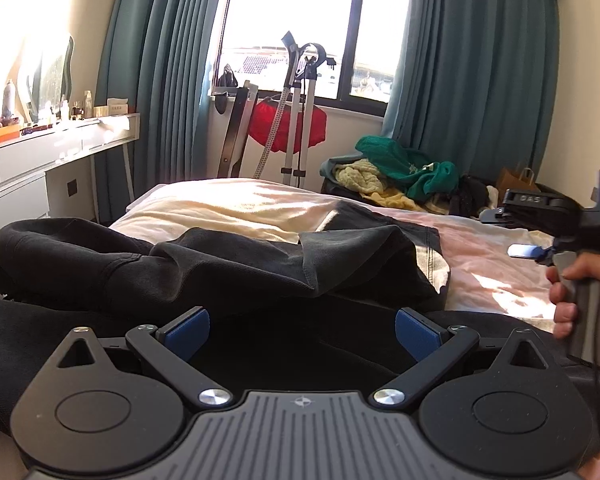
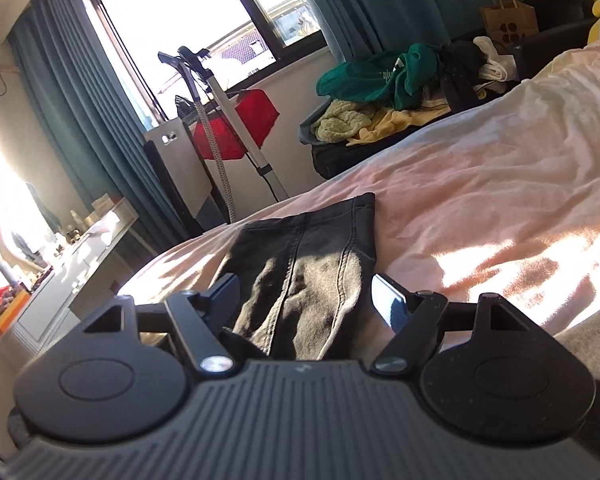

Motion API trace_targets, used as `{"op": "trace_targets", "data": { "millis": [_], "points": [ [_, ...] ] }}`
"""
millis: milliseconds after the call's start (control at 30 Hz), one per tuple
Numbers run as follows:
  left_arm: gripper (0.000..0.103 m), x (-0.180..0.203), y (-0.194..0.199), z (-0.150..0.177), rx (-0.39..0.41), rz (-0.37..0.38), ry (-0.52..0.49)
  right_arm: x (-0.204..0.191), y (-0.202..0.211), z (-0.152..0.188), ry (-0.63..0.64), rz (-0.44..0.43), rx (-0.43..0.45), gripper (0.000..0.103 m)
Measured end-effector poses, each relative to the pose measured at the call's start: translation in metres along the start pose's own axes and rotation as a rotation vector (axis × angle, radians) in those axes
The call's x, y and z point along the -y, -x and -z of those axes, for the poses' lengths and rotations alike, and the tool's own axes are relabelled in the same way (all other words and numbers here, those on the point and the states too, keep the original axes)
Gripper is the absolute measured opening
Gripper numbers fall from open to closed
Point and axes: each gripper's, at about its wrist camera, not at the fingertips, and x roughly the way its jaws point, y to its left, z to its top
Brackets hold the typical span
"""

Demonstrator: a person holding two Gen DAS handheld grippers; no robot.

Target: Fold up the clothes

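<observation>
Both jaws spread over the dark garment point(image 1: 228, 264) on the bed point(image 2: 480, 200)

My left gripper point(image 1: 302, 330) hovers wide, pinching nothing; my right gripper point(image 2: 304, 296) straddles a seamed end; closing there may catch several layers, perhaps bedsheet too.

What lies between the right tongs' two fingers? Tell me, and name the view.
A stretch of the black garment, with a stitched seam down it, lies on the pink bed sheet between the open right tongs, in the right wrist view.
</observation>
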Motion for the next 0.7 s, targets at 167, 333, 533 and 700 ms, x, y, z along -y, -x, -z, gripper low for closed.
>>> {"op": "trace_targets", "data": {
  "millis": [167,333,533,700],
  "points": [
    [0.101,-0.008,-0.026,0.004,-0.008,-0.007,0.0,0.013,-0.086,-0.015,-0.021,0.107,-0.032,0.059],
    [0.101,-0.015,-0.056,0.01,-0.009,-0.028,-0.021,0.031,-0.15,-0.019,-0.095,0.151,-0.077,0.052],
    [0.101,-0.035,-0.09,0.016,-0.096,-0.008,0.071,0.024,-0.177,-0.021,0.003,0.178,-0.065,0.012],
    [0.101,-0.039,-0.095,0.017,-0.108,-0.011,0.076,0.01,-0.153,-0.043,0.051,0.165,0.024,0.006]
  ]
}}
